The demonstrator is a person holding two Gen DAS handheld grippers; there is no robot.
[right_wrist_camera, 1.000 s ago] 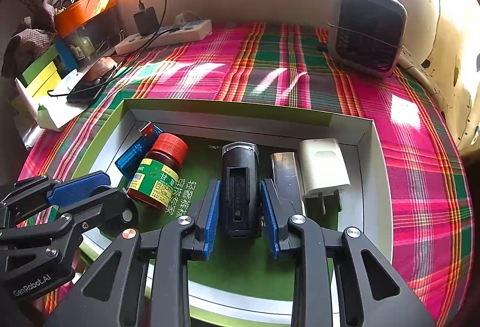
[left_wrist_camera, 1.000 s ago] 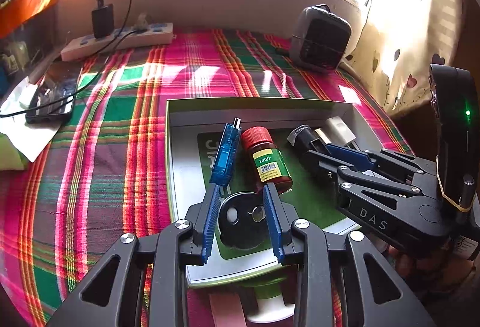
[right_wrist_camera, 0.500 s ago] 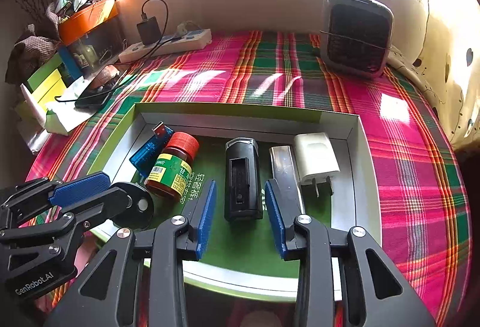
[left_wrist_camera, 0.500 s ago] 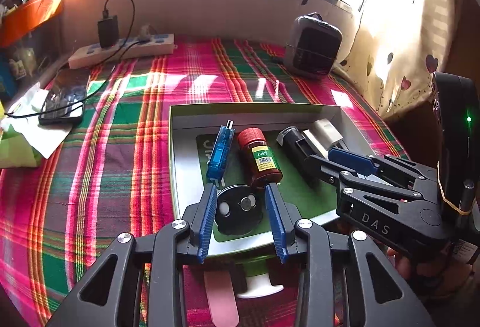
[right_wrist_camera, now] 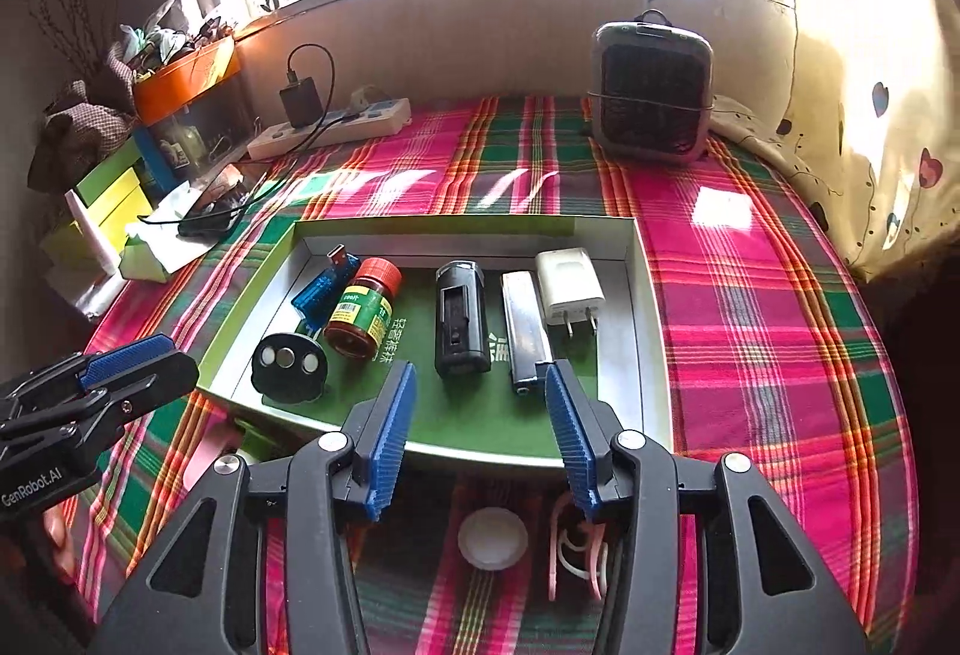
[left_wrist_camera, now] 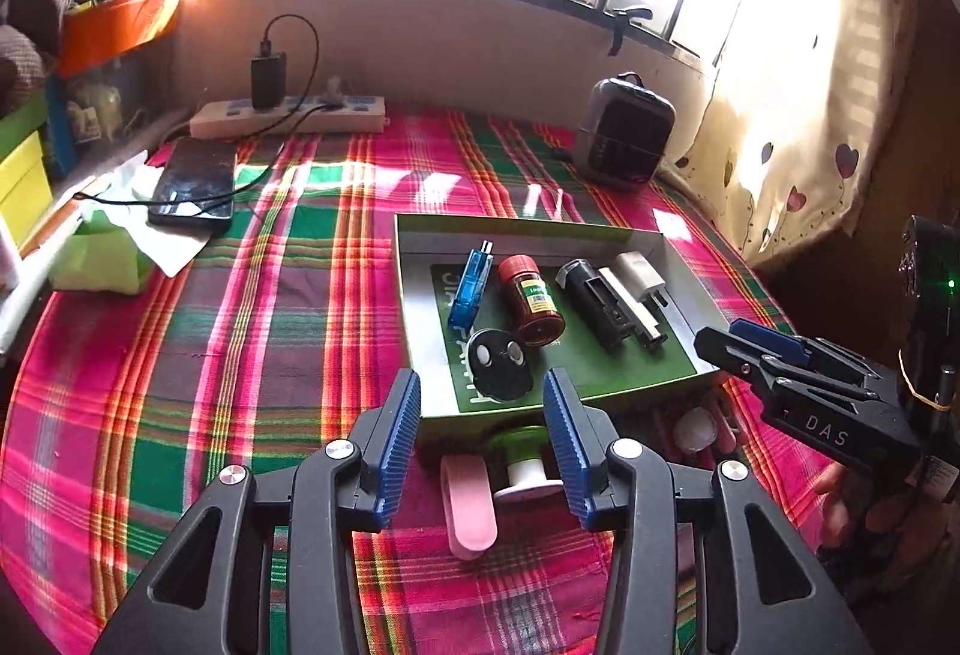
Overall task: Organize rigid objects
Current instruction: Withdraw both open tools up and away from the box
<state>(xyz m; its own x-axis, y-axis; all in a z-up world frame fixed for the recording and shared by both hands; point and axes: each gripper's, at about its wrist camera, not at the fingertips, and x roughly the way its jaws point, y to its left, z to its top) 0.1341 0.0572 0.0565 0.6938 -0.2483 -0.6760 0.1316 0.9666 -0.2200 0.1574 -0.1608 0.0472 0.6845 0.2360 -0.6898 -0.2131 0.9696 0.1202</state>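
Note:
A shallow green-lined box (left_wrist_camera: 606, 382) (right_wrist_camera: 651, 355) lies on the plaid cloth. In it lie a blue USB stick (left_wrist_camera: 471, 289) (right_wrist_camera: 318, 289), a red-capped bottle (left_wrist_camera: 534, 298) (right_wrist_camera: 363, 307), a black round disc (left_wrist_camera: 499, 364) (right_wrist_camera: 288, 367), a black rectangular device (left_wrist_camera: 594, 304) (right_wrist_camera: 459, 319), a silver bar (right_wrist_camera: 525, 331) and a white charger plug (left_wrist_camera: 642, 274) (right_wrist_camera: 567, 286). My left gripper (left_wrist_camera: 480, 442) is open and empty, pulled back in front of the box. My right gripper (right_wrist_camera: 480, 424) is open and empty over the box's near edge.
Near the box's front edge lie a pink strip (left_wrist_camera: 468, 505), a green and white spool (left_wrist_camera: 525, 460), a white round cap (right_wrist_camera: 492, 538) and a pink looped item (right_wrist_camera: 576, 544). A small heater (right_wrist_camera: 651, 90), a power strip (left_wrist_camera: 288, 114) and a phone (left_wrist_camera: 192, 181) stand farther back.
Both grippers have drawn back from the box and risen. The left jaws have left the black disc and the right jaws have left the black device; both stay in the box.

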